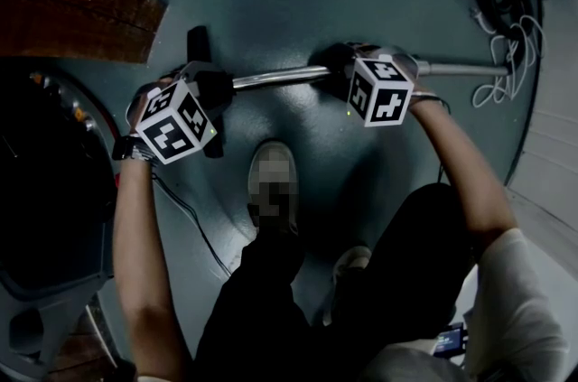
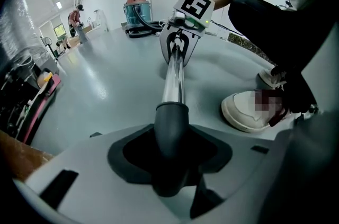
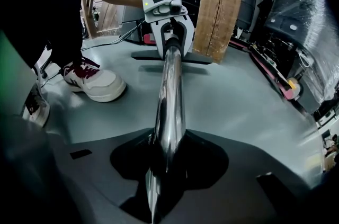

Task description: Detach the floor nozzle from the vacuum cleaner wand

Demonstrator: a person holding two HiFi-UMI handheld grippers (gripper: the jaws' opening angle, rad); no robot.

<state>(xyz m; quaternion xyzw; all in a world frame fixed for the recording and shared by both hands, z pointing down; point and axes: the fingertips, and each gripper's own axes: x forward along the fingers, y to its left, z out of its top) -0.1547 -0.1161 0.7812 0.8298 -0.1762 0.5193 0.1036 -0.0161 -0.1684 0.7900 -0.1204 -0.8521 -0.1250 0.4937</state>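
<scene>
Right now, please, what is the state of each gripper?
Left gripper: closed on the nozzle neck.
Right gripper: closed on the wand.

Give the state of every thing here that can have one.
Black plastic floor nozzle: attached to the wand, not yet detached.
Chrome metal wand: seated in the nozzle's grey neck.
Left gripper: shut on the nozzle's neck.
Right gripper: shut on the wand.
</scene>
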